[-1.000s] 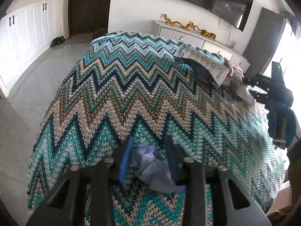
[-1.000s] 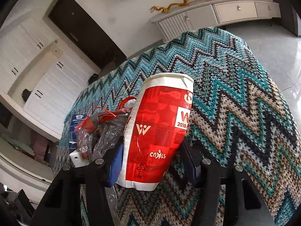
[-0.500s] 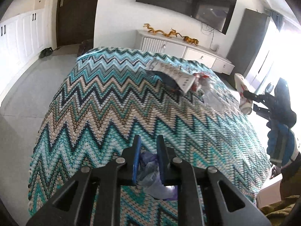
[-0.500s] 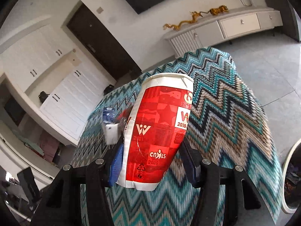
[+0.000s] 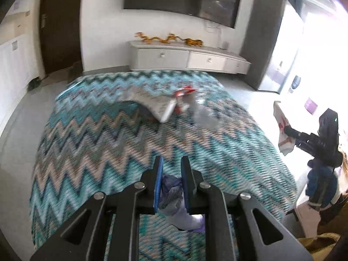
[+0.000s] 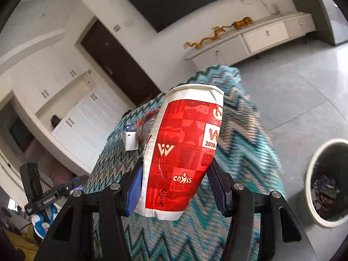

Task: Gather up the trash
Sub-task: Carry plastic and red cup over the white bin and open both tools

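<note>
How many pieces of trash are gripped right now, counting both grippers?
2. A red paper cup is clamped in the right gripper, and a crumpled purple wrapper is pinched in the left gripper. More litter lies ungripped on the zigzag cloth.

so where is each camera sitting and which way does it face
Left wrist: on the left gripper, looking down along its fingers over the teal zigzag knitted cloth toward the white TV cabinet; crumpled purple plastic is pinched between them.
Right wrist: on the right gripper, facing the cloth edge and the round grey bin; it clamps the red and white paper cup.
Shared: cloth, cabinet, each other's gripper.
</note>
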